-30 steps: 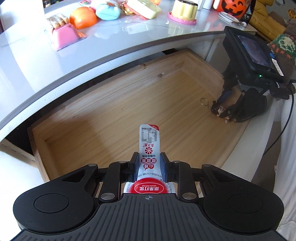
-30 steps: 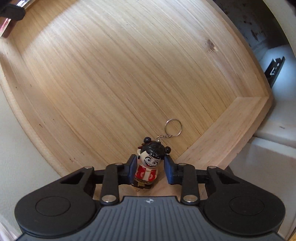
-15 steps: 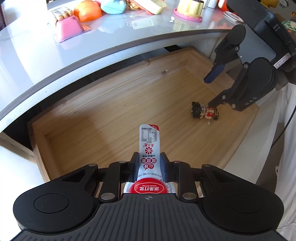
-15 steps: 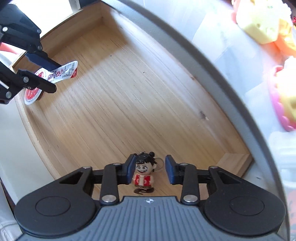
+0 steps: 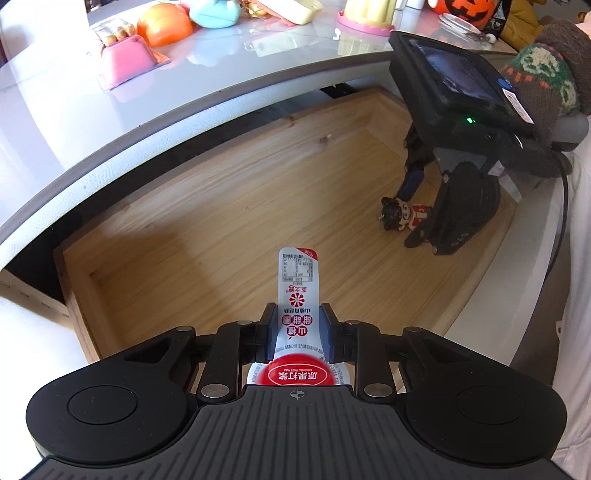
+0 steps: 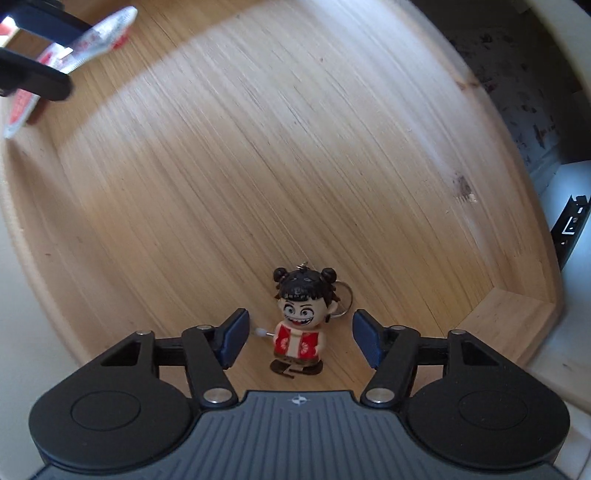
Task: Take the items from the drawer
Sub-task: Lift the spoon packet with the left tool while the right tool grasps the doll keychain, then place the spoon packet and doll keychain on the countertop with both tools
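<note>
Left gripper (image 5: 298, 326) jaws clamped on red-white snack sachet (image 5: 297, 295) for removal; right gripper (image 6: 298, 341) jaws just opened, straddling untouched black-haired figurine keychain (image 6: 301, 317) flat in wooden drawer (image 6: 258, 147), likely regrasping.

black ribbed tongs (image 6: 299, 334) with blue pads (image 6: 233, 334) and silver screws (image 6: 217, 394).

Daylight gleams on a glossy white surface (image 5: 55, 122) with a rounded grey edge.
Bright toys crowd its far side: a pink tub (image 5: 127, 66), an orange ball (image 5: 164, 24), a pumpkin lantern (image 5: 467, 11). In the dark recess (image 6: 517, 85) beneath it sits a black metal rail (image 6: 570, 229) by a white panel.
</note>
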Tool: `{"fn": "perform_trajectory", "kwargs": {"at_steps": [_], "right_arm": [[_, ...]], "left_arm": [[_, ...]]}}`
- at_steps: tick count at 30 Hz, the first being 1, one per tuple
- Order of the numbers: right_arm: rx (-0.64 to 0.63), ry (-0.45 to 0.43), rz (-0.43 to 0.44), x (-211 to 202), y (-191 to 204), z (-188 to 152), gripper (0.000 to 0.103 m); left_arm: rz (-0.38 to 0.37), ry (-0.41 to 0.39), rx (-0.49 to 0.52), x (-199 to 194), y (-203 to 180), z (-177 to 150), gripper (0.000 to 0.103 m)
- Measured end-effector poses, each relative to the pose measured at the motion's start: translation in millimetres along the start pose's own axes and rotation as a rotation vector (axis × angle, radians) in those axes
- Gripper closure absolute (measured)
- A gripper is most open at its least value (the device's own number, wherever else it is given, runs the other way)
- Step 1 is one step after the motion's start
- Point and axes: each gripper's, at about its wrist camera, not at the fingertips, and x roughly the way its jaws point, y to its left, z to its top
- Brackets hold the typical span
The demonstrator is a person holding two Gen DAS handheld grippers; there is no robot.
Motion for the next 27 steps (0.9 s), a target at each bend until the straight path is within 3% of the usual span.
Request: {"fn": "perform_trajectory", "kwargs": {"at_steps": [2,7,12,16,19,21,24,27], "right_arm": [[0.051,0.019,0.048,-3,-7,1,0.075],[0.094,-0.056,0.041,-42,-1,-15,0.077],[0.183,-0.32,0.043,-123,18,-52,0.077],[0.247,-0.533,0.035,-177,29,-91,0.077],[0.312,-0.695,0.038,-206,31,-121,0.077],[0.358,-0.786,0.037,-213,21,-134,0.077],[0.426,-0.86,0.055,-221,16,-140,0.077],[0.466,-0.877,0.022,-224,12,-141,0.077]], "left_arm": [[0.004,0.007,0.006,-1,-2,0,0.076],[0.015,0.022,-0.009,3,0,2,0.076],[0.082,-0.056,-0.043,-11,-4,-4,0.076],[-0.032,-0.201,-0.178,-60,-10,0,0.076],[0.009,-0.374,-0.238,-112,-15,28,0.076],[0.038,-0.467,-0.334,-135,-8,50,0.076],[0.057,-0.495,-0.427,-134,10,83,0.076],[0.098,-0.464,-0.472,-101,21,110,0.076]]}}
